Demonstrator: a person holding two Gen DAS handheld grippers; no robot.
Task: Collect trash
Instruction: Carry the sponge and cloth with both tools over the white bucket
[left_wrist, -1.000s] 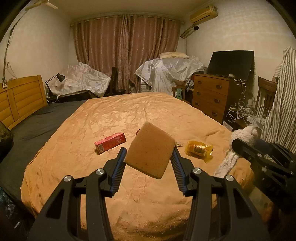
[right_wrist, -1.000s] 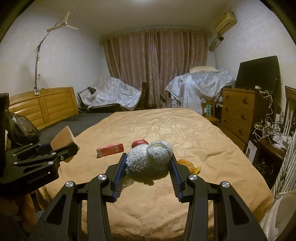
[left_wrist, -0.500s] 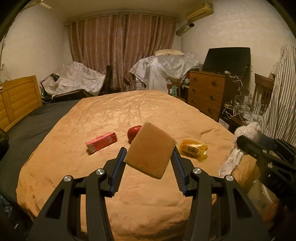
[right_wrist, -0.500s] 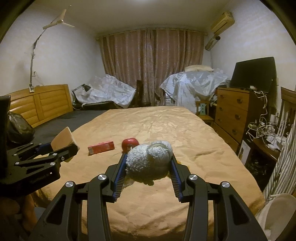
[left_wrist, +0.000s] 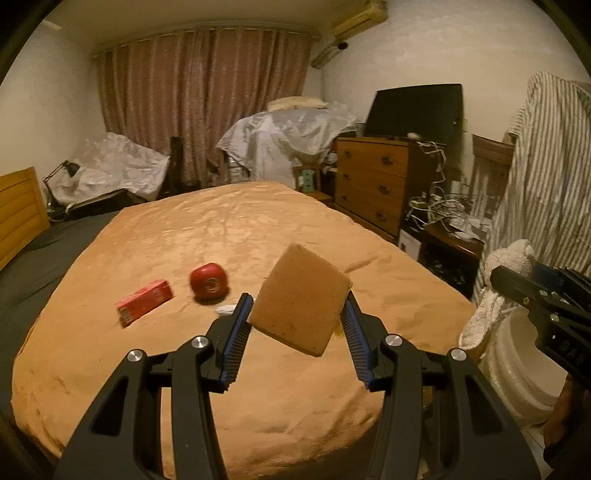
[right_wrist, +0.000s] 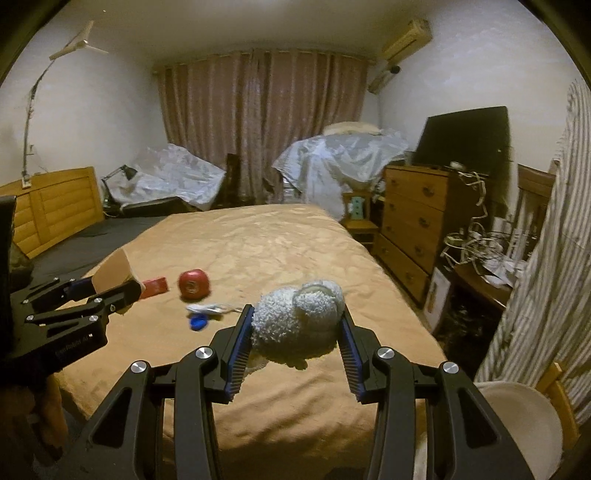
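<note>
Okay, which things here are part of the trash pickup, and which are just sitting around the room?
Job: sponge in left gripper; fluffy cloth in right gripper; red carton; red can; white bin.

Lying about: dresser; television; curtains.

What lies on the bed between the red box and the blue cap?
A round red apple-like object lies between the flat red box and the small blue cap, in the right wrist view.

Right claw (right_wrist: 297, 325) clamping a fluffy grey-white cloth bundle (right_wrist: 299, 319) above an orange-blanketed bed (right_wrist: 266, 243), round red object (right_wrist: 194, 282) beyond
</note>
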